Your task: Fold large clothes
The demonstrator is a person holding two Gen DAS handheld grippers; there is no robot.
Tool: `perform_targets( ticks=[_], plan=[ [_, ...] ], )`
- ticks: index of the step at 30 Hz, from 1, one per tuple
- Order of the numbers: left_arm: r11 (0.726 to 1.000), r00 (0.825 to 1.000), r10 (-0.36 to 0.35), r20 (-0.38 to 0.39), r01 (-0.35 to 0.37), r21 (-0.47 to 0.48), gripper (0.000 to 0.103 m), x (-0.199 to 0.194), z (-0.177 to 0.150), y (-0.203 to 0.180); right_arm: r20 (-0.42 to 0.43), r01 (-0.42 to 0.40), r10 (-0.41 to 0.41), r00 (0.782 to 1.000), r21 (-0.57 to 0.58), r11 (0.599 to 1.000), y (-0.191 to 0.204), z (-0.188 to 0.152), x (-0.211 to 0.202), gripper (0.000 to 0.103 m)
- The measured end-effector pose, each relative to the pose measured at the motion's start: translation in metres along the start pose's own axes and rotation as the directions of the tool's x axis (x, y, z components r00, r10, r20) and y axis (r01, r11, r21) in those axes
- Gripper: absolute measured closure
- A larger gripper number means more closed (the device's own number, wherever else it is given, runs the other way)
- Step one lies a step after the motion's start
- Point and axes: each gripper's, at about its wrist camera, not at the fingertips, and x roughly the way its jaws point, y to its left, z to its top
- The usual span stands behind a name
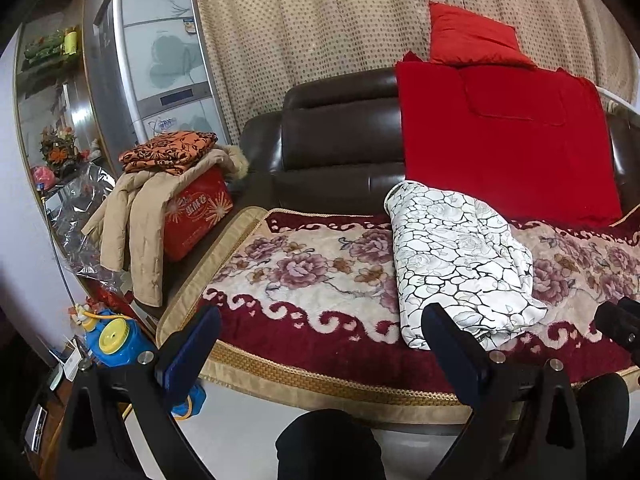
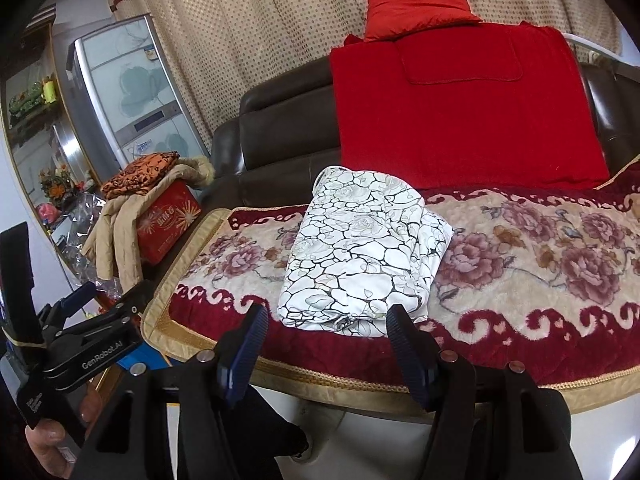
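The white patterned cloth lies folded on the sofa. Both grippers, left gripper and right gripper, hang clear with jaws spread and empty. Folding looks finished; next likely comes setting it aside.

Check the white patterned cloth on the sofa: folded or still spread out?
Folded. The white patterned cloth lies as a compact layered rectangle on the floral cover, stacked edges showing at its near end.

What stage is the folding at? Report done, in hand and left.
Done: the white patterned cloth lies folded in a compact bundle on the floral blanket. In hand: nothing; the left gripper and right gripper are both open and empty. Left: the beige coat hangs unfolded over the red box.
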Motion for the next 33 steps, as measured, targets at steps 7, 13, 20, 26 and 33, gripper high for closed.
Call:
perform_targets(
  ticks=[7, 13, 20, 26, 33],
  plan=[
    [1.000, 1.000, -0.010, 0.017, 0.010, -0.013, 0.003, -0.014, 0.000, 0.009, 0.006, 0.007, -0.007, 1.000, -0.002, 1.000, 0.006, 0.000, -0.007, 0.037],
    [1.000, 0.999, -0.009, 0.031, 0.009, -0.020, 0.003, -0.023, -0.001, 0.014, 0.010, 0.030, -0.030, 1.000, -0.003, 1.000, 0.011, 0.000, -0.012, 0.037],
    [1.000, 0.999, -0.011, 0.046, 0.012, -0.025, 0.003, -0.032, -0.002, 0.018, -0.001, 0.052, -0.052, 0.999, -0.019, 0.998, 0.019, -0.002, -0.014, 0.037],
    [0.999, 0.998, -0.019, 0.056, 0.020, -0.030, 0.003, -0.036, -0.002, 0.020, 0.009, 0.091, -0.091, 0.996, -0.046, 0.995, 0.027, -0.002, -0.017, 0.037],
    [1.000, 0.998, -0.026, 0.061, 0.027, -0.015, 0.003, -0.041, -0.002, 0.013, 0.032, 0.129, -0.127, 0.991, -0.066, 0.989, 0.034, -0.002, -0.024, 0.037]
  ],
)
